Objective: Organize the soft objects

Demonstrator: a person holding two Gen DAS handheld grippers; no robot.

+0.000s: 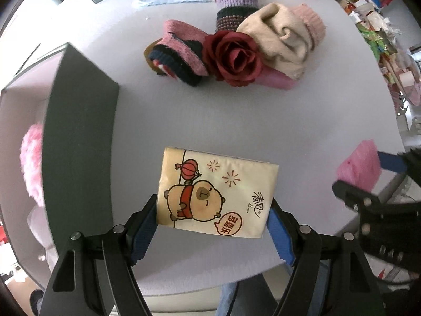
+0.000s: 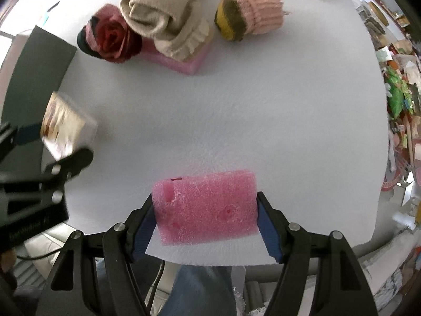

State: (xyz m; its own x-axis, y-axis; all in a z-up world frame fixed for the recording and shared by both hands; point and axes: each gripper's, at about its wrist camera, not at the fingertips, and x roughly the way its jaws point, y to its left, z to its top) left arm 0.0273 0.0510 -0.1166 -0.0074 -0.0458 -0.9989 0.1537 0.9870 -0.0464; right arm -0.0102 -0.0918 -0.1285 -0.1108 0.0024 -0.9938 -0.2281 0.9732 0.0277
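The left gripper [image 1: 213, 216] points straight down over the pale grey surface [image 1: 236, 115], and its blue-padded fingers [image 1: 146, 233] are clamped on the two short sides of a cream plastic tissue packet [image 1: 217, 193], held above the surface. The packet shows a cartoon bear with a red scarf, a red lantern and Chinese characters; a small Latin word under them is too small to read. At 9 o'clock from it stands a dark open box [image 1: 79, 137] with something fluffy and pink [image 1: 33, 163] inside, partly cut off. At 12 o'clock lie rolled knitted socks [image 1: 179, 50], a dark red fabric rose [image 1: 231, 58] and a beige knitted piece [image 1: 279, 44].

The right gripper [image 2: 205, 220] also points down, and its fingers [image 2: 268, 233] press on both ends of a pink foam block [image 2: 208, 208]. Below it a leg in blue jeans [image 2: 200, 289] is partly hidden.
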